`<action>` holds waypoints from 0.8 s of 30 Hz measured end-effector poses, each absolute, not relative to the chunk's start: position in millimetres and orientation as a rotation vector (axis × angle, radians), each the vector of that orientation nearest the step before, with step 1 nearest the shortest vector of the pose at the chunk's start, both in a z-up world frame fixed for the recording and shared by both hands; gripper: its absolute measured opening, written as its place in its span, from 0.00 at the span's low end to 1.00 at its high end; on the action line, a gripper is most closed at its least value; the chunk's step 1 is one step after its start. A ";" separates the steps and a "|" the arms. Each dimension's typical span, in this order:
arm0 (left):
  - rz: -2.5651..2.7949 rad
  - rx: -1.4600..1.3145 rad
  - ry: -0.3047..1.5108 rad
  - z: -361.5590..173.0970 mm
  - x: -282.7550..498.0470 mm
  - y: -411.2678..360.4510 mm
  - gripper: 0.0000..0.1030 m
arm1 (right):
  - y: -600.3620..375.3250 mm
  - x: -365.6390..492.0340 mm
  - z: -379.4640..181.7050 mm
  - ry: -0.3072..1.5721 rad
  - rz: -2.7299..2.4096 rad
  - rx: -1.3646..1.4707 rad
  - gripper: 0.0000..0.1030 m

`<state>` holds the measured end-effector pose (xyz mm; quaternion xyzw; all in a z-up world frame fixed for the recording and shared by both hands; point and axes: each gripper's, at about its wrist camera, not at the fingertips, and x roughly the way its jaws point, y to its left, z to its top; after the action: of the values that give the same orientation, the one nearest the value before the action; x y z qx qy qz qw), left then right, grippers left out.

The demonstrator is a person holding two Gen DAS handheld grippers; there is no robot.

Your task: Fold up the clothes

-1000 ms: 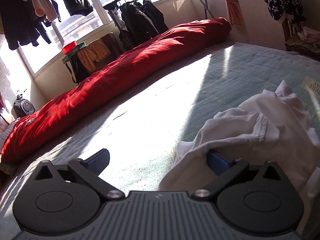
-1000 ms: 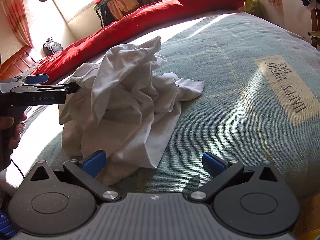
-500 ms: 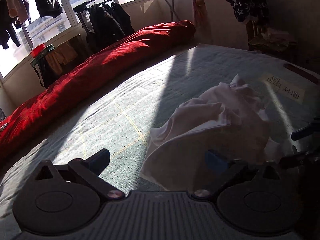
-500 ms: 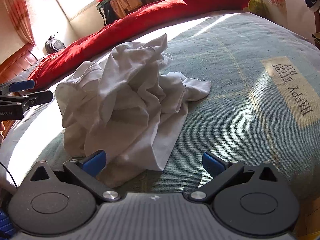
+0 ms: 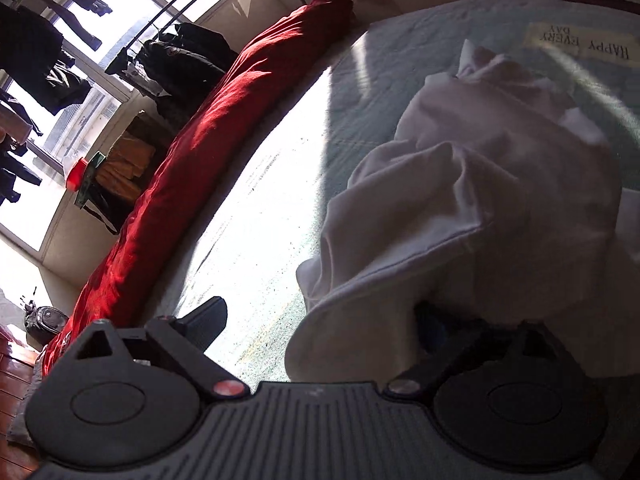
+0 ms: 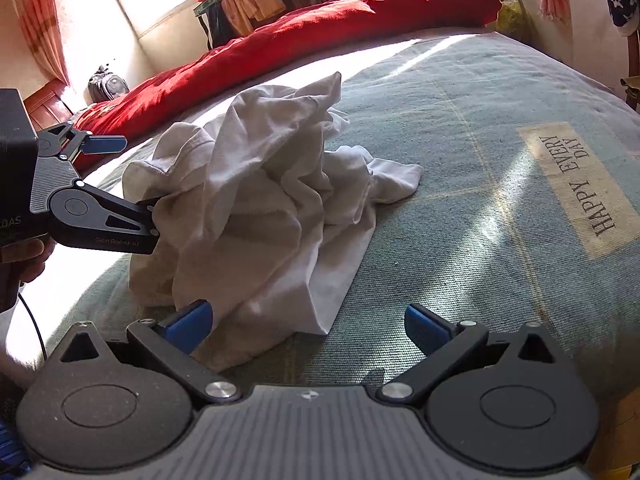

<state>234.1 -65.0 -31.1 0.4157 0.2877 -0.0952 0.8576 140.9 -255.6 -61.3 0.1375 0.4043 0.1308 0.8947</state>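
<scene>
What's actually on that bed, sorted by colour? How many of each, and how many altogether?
White: 1, the crumpled white garment
Red: 1, the rolled red quilt along the far edge
Total: 2 cloth things on the blue-green bedspread.
Black with blue pads: 2 hand-held grippers, left gripper closing around the garment's edge, right gripper open.
</scene>
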 end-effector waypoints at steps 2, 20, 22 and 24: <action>-0.155 0.816 0.592 -21.9 238.1 -55.1 0.89 | -254.9 141.1 -61.7 0.839 0.274 0.283 1.00; -0.170 0.554 0.617 -12.1 271.6 2.9 0.65 | -241.8 166.2 -38.3 0.720 0.296 0.036 1.00; -0.193 0.539 0.634 -17.3 269.8 9.4 0.60 | -240.8 171.0 -37.9 0.708 0.297 -0.021 1.00; -0.219 0.504 0.645 -21.8 267.8 14.0 0.55 | -237.3 176.7 -38.1 0.693 0.304 -0.079 1.00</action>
<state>267.8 14.0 -21.8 0.2443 0.3128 -0.1062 0.9117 176.7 -237.3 -38.1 -0.0384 0.3382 0.1482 0.9285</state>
